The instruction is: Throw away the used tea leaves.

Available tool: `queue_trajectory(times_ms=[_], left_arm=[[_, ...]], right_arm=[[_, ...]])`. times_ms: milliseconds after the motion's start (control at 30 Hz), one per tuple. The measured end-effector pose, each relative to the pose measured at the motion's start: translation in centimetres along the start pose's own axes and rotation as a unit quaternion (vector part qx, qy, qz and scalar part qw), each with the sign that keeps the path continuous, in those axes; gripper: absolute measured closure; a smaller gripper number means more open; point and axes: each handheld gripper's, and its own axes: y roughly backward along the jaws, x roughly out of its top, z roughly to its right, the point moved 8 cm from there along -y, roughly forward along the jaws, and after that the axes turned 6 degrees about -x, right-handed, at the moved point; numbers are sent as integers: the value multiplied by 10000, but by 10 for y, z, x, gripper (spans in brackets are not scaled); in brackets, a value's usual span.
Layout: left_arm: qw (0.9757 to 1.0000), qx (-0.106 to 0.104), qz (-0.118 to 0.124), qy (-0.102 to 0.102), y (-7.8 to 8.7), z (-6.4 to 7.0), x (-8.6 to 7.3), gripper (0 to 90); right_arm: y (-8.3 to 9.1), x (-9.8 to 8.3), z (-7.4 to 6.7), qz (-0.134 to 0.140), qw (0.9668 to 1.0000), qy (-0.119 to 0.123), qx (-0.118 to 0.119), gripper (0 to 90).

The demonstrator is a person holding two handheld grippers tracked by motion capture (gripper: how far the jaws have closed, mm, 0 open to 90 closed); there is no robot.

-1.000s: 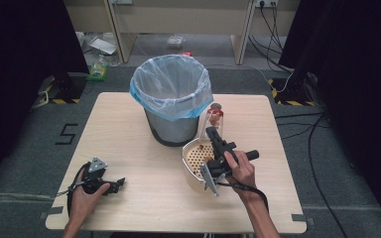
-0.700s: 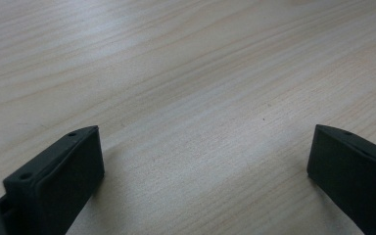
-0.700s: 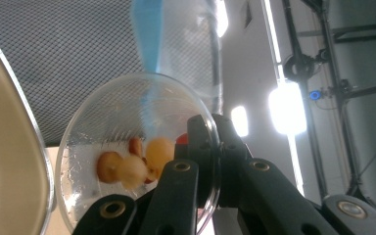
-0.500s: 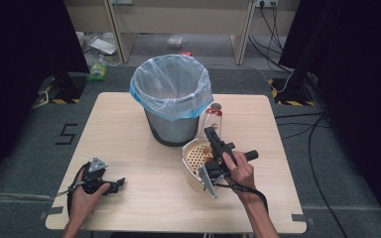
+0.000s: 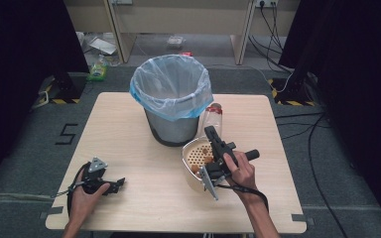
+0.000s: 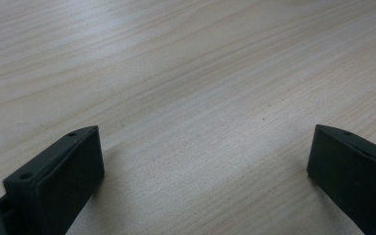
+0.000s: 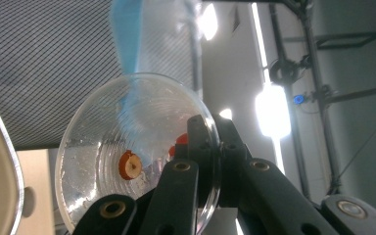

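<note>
Right claw (image 7: 208,147) clamped on rim of clear glass cup (image 7: 137,152), tipped over cream perforated strainer (image 5: 194,158); left claw (image 6: 200,161) apart, idle on table (image 6: 186,73).

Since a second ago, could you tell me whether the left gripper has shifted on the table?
No. In the high view the left gripper rests at the same spot near the table's front left corner, jaws open.

Looks like a lab or recording studio. Black curtains (image 5: 27,59) on both sides, hazard-taped stand feet (image 5: 287,96), loose cables (image 5: 273,22) and a floor number marking (image 5: 67,134) beside the lone bench (image 5: 129,198).
</note>
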Motion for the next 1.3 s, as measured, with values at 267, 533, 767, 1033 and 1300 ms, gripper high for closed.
queue_trajectory(times_ms=[267,533,767,1033,1300], left_arm=[[10000,-1,1,2,0,0,0,0],[10000,0,0,1,0,0,0,0],[10000,-1,2,4,0,0,0,0],[10000,-2,11,11,0,0,0,0],[10000,-5,10,11,0,0,0,0]], right_arm=[[0,4,-6,47,9999,76,61,884],[0,4,-4,80,9996,229,-121,884],[1,6,-2,88,9994,261,-219,884],[-2,-1,-9,-50,9994,326,-94,884],[0,-1,-15,-45,9993,367,-31,884]])
